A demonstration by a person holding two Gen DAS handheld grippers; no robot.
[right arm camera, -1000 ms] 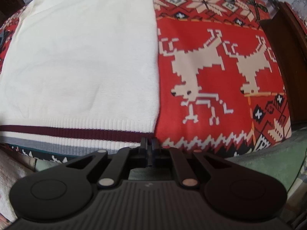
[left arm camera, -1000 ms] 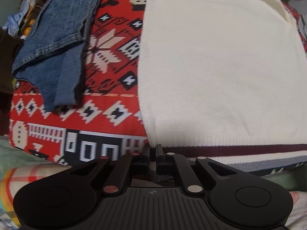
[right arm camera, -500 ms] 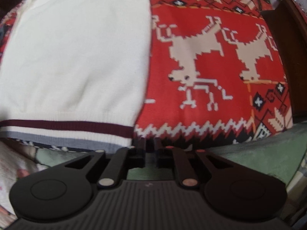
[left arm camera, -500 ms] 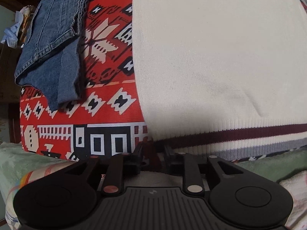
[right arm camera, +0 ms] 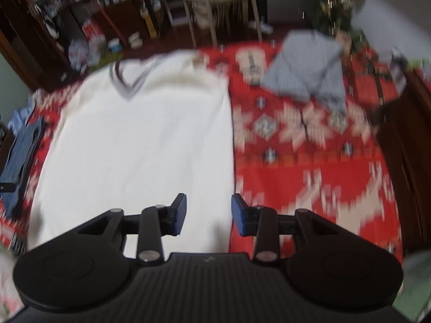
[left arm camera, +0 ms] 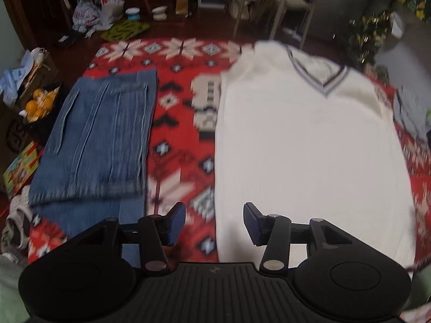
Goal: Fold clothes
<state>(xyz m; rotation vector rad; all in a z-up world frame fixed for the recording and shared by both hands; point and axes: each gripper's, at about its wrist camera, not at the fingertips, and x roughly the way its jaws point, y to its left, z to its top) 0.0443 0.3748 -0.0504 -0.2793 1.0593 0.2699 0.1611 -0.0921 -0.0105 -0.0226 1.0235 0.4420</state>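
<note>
A cream V-neck sweater (left arm camera: 309,145) lies flat on a red patterned blanket (left arm camera: 183,123), collar at the far end; its lower hem is hidden behind the grippers. My left gripper (left arm camera: 214,222) hovers over the sweater's near left edge, jaws opening with nothing between them. In the right wrist view the same sweater (right arm camera: 140,145) fills the left half. My right gripper (right arm camera: 208,216) hangs above its near right edge, jaws also opening and empty. Folded blue jeans (left arm camera: 99,140) lie left of the sweater. Both views are blurred.
A grey garment (right arm camera: 307,72) lies at the blanket's (right arm camera: 309,145) far right. A dark wooden cabinet (right arm camera: 409,145) borders the right side. Oranges (left arm camera: 37,102) and clutter sit at the left; a chair (left arm camera: 274,2) and bags (left arm camera: 86,16) stand on the floor beyond.
Both grippers let go of the sweater's striped hem, opened, rose and tilted up, so the whole sweater and the room beyond came into view.
</note>
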